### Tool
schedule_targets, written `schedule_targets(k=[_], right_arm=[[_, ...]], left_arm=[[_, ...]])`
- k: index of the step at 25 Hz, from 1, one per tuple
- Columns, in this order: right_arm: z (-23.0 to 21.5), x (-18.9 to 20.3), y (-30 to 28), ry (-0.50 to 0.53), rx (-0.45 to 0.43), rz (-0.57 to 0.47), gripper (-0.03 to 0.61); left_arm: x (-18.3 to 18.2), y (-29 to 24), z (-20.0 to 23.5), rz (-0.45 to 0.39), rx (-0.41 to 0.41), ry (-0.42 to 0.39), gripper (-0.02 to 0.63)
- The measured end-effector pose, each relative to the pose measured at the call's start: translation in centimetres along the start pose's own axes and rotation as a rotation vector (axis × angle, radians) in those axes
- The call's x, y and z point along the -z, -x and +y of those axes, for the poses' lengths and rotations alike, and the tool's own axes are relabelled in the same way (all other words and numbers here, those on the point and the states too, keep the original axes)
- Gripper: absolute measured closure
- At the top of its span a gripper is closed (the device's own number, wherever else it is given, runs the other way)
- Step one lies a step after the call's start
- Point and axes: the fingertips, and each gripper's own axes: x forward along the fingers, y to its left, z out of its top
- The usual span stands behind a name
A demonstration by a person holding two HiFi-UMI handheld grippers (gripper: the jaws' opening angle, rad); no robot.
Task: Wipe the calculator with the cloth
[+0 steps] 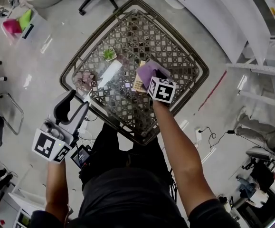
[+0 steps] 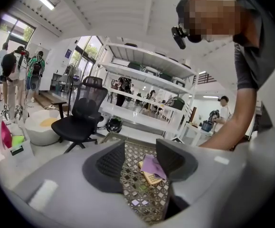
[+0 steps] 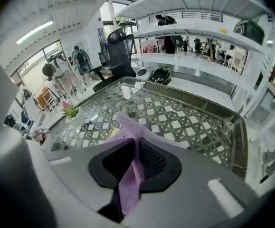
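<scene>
1. While we hold the right gripper (image 3: 136,161) over the middle of the table (image 1: 184,56), its 2 jaws are pressed together on a purple cloth (image 3: 129,184). The cloth runs down through the slit between the pads and fans out ahead of the tips.
2. We see the calculator (image 1: 138,83) lying flat on the glass top of this lattice-patterned table, near its middle. It is tan, and the cloth lies over its right part, so only its left strip shows in the head view.
3. We find the right gripper directly above the cloth and calculator, with its marker cube (image 1: 162,90) turned up toward us.
4. Our left gripper (image 2: 141,159) hangs by the table's near left edge, well apart from the calculator. Its 2 jaws stand spread with nothing between them. Only the table top, the calculator and the cloth show beyond the gap.
5. We note a small potted plant (image 1: 109,54) on the far left part of the table, apart from the calculator. A pinkish cluster (image 1: 84,80) sits near the left rim, and we cannot tell what it is.
6. We also see a black office chair (image 2: 82,115) on the floor beyond the table.
</scene>
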Motion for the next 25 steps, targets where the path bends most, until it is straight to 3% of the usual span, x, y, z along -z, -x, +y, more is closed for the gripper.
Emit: schedule_targets(k=[18,25], right_arm=[[5.8,0.2,-0.9,0.048,-0.097,0.020,0.541],[7.7,0.5,-1.2,0.135,-0.136,0.042,0.541]], left_arm=[[0.6,1.7,1.3,-0.015,-0.034,0.023,0.354],[0.7,2.1,1.8,-0.026,-0.046,0.025,0.354]])
